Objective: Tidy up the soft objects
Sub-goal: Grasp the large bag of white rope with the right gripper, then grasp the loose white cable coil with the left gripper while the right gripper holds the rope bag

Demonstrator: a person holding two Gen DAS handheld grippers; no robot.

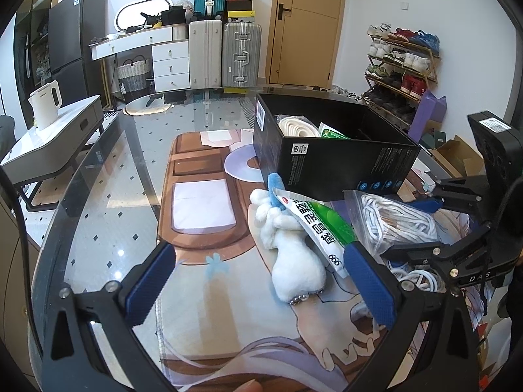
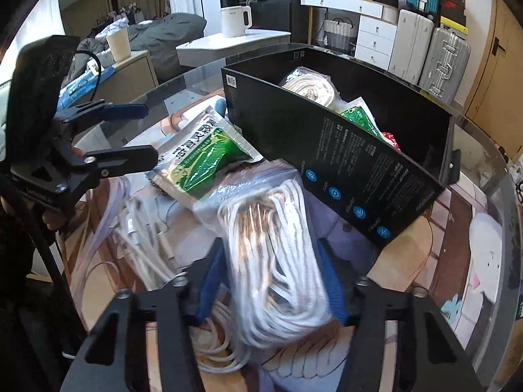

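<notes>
The right gripper (image 2: 271, 277) is clamped on a clear bag of white rope (image 2: 278, 254), with its blue fingers (image 2: 210, 281) pressing on both sides. The bag sits just in front of the black box (image 2: 343, 163) on the table (image 1: 98, 170). The left gripper (image 1: 258, 281) has its fingers wide apart and holds nothing. Between them lies a white plush toy (image 1: 291, 248). A green packet (image 1: 313, 225) lies on top of the toy, touching the right finger. Loose white cables (image 2: 143, 248) lie to the left of the rope bag. Inside the box are another rope roll (image 2: 310, 86) and another green packet (image 2: 359, 117).
</notes>
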